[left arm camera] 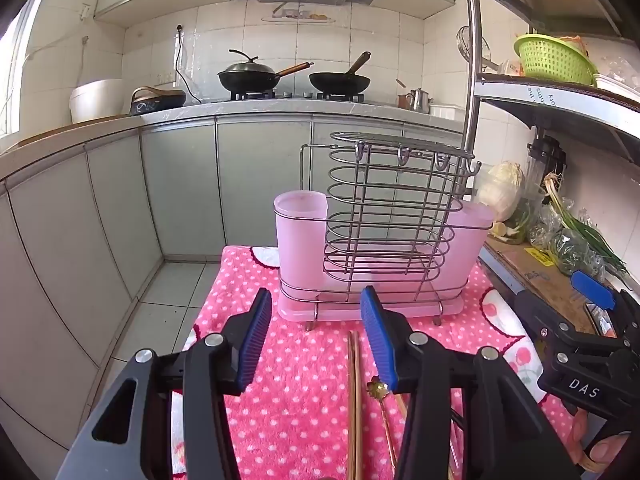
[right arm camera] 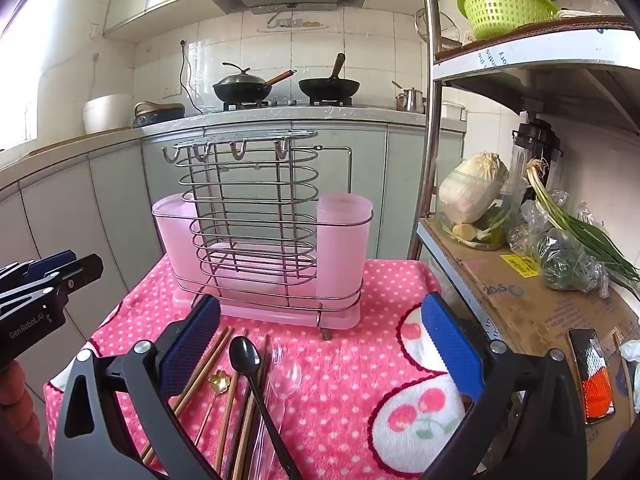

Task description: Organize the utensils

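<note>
A wire utensil rack (left arm camera: 384, 224) (right arm camera: 256, 220) with pink plastic cups stands at the back of the pink dotted cloth. In front of it lie wooden chopsticks (right arm camera: 208, 368) (left arm camera: 354, 404), a black spoon (right arm camera: 245, 354), a clear plastic spoon (right arm camera: 286, 376) and a small gold flower-headed spoon (right arm camera: 219, 380) (left arm camera: 376, 389). My left gripper (left arm camera: 316, 316) is open and empty above the chopsticks. My right gripper (right arm camera: 320, 320) is open wide and empty, just right of the utensil pile. Each gripper shows at the edge of the other's view.
A metal shelf on the right holds cabbage (right arm camera: 472, 188), green onions (right arm camera: 576, 228), a cardboard sheet (right arm camera: 528, 304) and a green basket (right arm camera: 504, 4). A kitchen counter (left arm camera: 240, 110) with two woks (left arm camera: 248, 76) lies behind. Tiled floor (left arm camera: 168, 312) is left of the table.
</note>
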`<action>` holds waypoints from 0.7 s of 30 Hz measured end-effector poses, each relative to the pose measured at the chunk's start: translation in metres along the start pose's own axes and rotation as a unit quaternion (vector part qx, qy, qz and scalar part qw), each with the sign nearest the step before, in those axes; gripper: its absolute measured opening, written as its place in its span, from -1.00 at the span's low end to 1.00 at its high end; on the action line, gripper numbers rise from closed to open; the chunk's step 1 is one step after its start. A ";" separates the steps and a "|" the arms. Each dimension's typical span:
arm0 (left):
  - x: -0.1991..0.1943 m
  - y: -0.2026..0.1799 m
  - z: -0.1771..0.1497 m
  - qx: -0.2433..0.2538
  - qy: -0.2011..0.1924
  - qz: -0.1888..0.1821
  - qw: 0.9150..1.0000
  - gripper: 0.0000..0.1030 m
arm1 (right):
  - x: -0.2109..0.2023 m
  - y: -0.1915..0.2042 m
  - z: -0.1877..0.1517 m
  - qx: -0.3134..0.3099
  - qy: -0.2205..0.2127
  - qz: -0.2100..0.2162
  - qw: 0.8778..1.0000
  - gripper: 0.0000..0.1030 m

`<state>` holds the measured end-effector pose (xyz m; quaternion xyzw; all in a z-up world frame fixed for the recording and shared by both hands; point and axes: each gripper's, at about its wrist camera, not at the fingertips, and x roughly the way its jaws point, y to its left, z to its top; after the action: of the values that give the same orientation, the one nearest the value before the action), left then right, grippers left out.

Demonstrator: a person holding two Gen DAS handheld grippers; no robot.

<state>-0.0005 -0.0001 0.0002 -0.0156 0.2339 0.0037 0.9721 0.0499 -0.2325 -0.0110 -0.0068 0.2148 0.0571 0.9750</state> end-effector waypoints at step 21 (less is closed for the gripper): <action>-0.004 0.001 0.002 -0.007 0.000 -0.004 1.000 -0.11 | -0.001 0.001 0.000 -0.001 0.000 -0.002 1.000 0.96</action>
<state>-0.0032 0.0011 0.0037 -0.0230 0.2342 0.0009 0.9719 0.0488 -0.2313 -0.0104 -0.0079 0.2150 0.0553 0.9750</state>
